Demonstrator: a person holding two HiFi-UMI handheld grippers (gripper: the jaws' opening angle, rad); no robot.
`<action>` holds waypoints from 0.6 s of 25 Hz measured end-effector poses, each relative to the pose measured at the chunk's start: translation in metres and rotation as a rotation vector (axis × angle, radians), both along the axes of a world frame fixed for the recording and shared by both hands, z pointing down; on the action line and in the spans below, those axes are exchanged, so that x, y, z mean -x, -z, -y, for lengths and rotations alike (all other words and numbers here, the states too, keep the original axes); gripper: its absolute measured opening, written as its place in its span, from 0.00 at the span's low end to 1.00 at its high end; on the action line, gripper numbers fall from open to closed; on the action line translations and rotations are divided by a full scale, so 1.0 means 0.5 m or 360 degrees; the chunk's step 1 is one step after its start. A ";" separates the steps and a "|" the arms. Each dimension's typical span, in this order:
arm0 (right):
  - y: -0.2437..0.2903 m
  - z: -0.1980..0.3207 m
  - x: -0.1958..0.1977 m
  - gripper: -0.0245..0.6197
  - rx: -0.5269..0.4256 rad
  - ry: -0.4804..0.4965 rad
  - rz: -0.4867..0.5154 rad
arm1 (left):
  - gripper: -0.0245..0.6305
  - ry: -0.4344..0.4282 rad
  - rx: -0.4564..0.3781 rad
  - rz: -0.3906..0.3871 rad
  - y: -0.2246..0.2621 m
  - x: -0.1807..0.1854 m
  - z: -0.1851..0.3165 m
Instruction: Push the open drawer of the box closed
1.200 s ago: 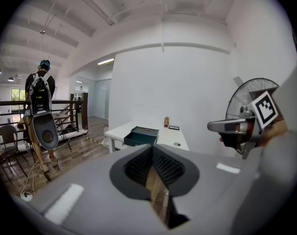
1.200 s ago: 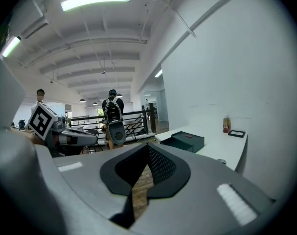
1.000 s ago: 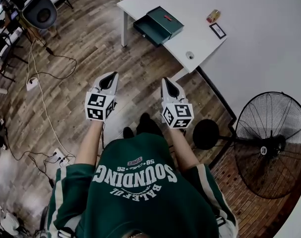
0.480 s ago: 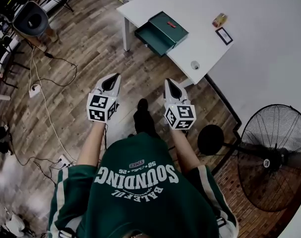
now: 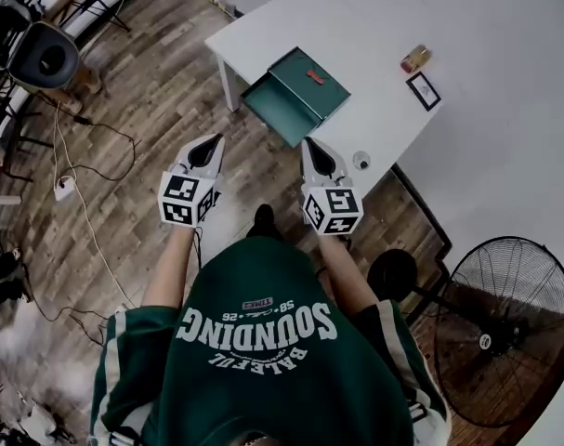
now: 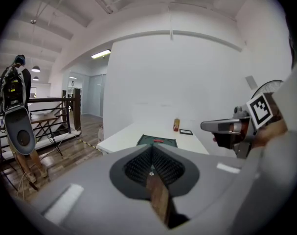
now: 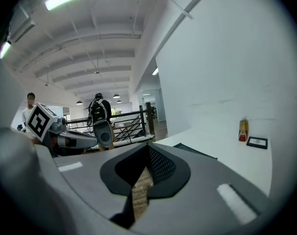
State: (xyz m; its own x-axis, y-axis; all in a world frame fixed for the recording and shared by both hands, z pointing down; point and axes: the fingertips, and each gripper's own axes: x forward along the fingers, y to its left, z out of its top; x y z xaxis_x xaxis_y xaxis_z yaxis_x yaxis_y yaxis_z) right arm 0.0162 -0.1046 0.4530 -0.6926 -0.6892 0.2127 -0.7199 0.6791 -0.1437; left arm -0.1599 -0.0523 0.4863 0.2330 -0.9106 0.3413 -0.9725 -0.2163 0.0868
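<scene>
Plainly, the drawer (image 5: pixel 278 111) of the dark green box (image 5: pixel 311 79) gapes open; my left fingers (image 5: pixel 203 152) and right fingers (image 5: pixel 318 160), closed empty, haven't reached it.

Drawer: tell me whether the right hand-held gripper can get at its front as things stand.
Probably yes. The right hand-held gripper is near the drawer, whose front juts past the table edge toward it; nothing visible stands between. Its jaws are together, fine for pushing.
</scene>
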 end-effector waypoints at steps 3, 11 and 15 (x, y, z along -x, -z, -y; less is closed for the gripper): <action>0.014 0.068 0.009 0.04 -0.0010 0.0002 0.0006 | 0.12 -0.0009 0.0001 -0.0011 0.008 0.003 0.068; 0.008 0.182 0.019 0.04 0.0004 -0.0043 -0.0012 | 0.12 -0.0075 -0.0013 -0.0039 0.014 0.005 0.193; 0.008 0.215 0.013 0.04 0.0008 -0.0112 -0.0017 | 0.12 -0.0147 -0.0021 -0.0046 0.015 0.000 0.247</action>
State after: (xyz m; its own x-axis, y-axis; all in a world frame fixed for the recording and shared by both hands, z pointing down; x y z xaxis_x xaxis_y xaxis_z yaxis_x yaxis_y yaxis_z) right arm 0.0095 -0.2123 0.4489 -0.6400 -0.7351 0.2238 -0.7675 0.6258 -0.1390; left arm -0.1599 -0.1757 0.4790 0.3258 -0.8891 0.3214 -0.9455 -0.3063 0.1109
